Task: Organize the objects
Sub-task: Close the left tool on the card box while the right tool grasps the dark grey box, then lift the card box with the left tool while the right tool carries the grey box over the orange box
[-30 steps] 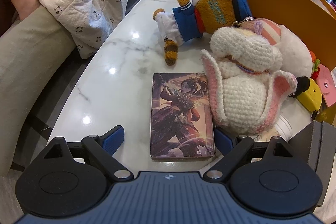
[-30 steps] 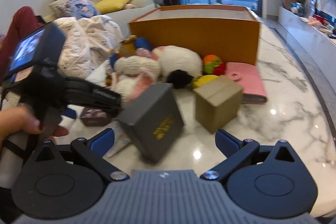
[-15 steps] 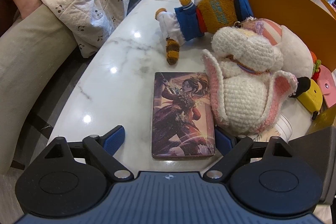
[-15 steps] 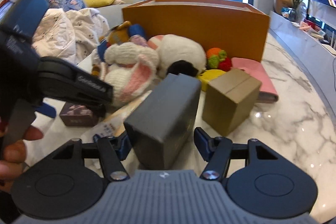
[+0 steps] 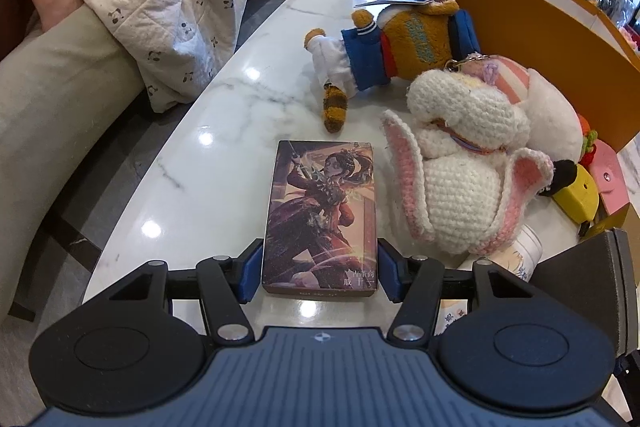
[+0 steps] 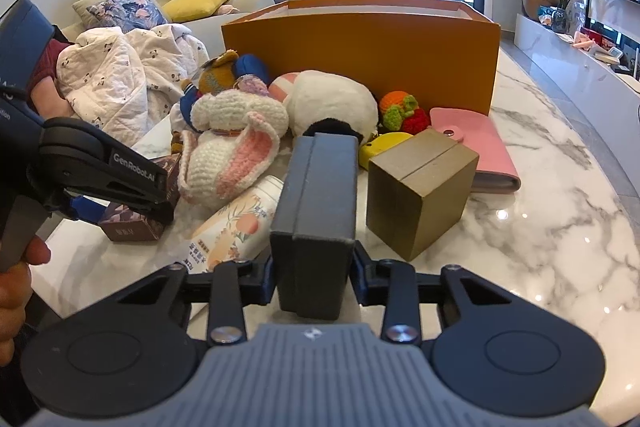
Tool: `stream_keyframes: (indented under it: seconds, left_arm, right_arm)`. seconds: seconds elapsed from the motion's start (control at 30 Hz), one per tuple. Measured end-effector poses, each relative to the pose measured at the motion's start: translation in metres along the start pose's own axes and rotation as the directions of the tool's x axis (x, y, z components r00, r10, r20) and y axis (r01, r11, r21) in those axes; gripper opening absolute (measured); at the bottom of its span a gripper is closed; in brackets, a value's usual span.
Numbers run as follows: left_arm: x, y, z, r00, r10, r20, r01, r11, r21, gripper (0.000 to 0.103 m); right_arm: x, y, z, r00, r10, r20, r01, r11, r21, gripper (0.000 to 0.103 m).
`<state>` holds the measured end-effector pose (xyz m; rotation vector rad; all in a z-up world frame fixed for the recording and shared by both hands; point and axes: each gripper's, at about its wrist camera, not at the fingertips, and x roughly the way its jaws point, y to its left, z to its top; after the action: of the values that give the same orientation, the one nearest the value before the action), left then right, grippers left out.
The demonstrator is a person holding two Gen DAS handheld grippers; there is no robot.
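A flat box with an illustrated warrior cover [image 5: 322, 211] lies on the white marble table [image 5: 224, 131]. My left gripper [image 5: 320, 273] is closing on its near end, and both blue pads touch its long sides. In the right wrist view that gripper [image 6: 160, 203] reaches over the same box [image 6: 132, 231], with a hand on its handle. My right gripper [image 6: 314, 275] is shut on a dark grey box [image 6: 320, 195], held on edge with its narrow side up. The grey box also shows at the lower right of the left wrist view [image 5: 588, 279].
A large orange box [image 6: 360, 47] stands open at the back. In front of it lie a crochet rabbit [image 5: 460, 167], a bear doll [image 5: 400, 47], a white plush [image 6: 332, 103], a printed bottle [image 6: 236, 223], an olive box [image 6: 420, 195] and a pink wallet [image 6: 488, 151]. A sofa with a blanket [image 5: 160, 7] borders the table's left edge.
Both grippers went from wide open to closed: the left pads came in against the illustrated box, the right ones onto the dark grey box, which now stands upright between them.
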<state>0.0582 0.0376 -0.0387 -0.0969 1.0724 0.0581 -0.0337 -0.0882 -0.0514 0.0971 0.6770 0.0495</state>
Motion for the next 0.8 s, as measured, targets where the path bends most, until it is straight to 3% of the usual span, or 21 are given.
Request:
stream_keyframes:
  seconds: [0.37, 0.8]
  left_arm:
    - [-0.007, 0.002, -0.007, 1.000, -0.006, 0.005, 0.006, 1.000, -0.009, 0.066]
    - [-0.027, -0.003, -0.008, 0.998, -0.029, 0.064, 0.029, 1.000, 0.005, 0.066]
  right_arm:
    - [-0.013, -0.008, -0.001, 0.999, 0.021, 0.032, -0.021, 1.000, -0.006, 0.036]
    - [-0.032, -0.016, 0.006, 0.996, 0.058, 0.071, -0.059, 0.998, 0.017, 0.036]
